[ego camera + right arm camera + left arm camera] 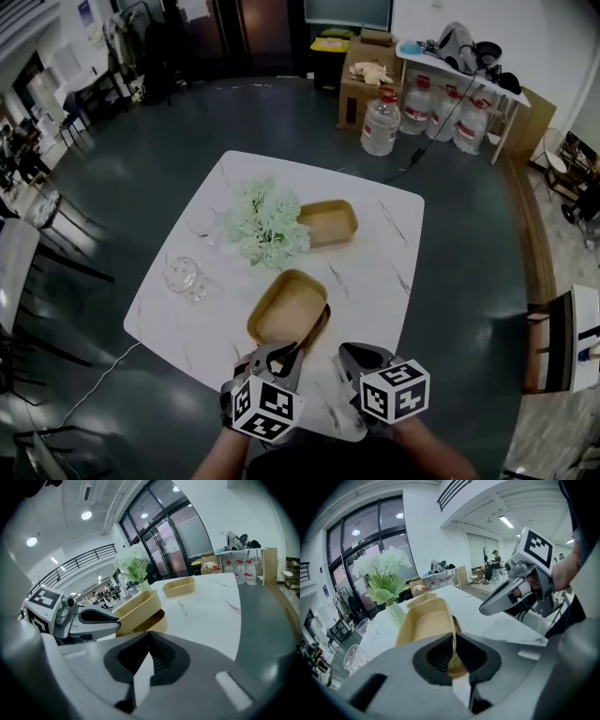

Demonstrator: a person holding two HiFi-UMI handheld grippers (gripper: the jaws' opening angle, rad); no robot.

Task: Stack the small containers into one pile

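A tan container (pixel 286 309) hangs tilted near the table's front edge, and my left gripper (pixel 292 351) is shut on its near rim. In the left gripper view the rim of the held container (pixel 425 623) is pinched between the jaws of the left gripper (pixel 453 645). Right under it lies a second tan container (pixel 153 622), with the held one (pixel 137 608) slanting over it. A third tan container (pixel 328 223) sits beyond the flowers. My right gripper (pixel 349 360) hovers to the right of the held one, shut and empty; its jaws (pixel 149 643) meet with nothing between.
A vase of pale green flowers (pixel 264 223) stands mid-table on the white marble table (pixel 394 253). Two clear glass cups (pixel 185 277) sit at the left side. Water jugs (pixel 381 122) and boxes stand on the floor behind.
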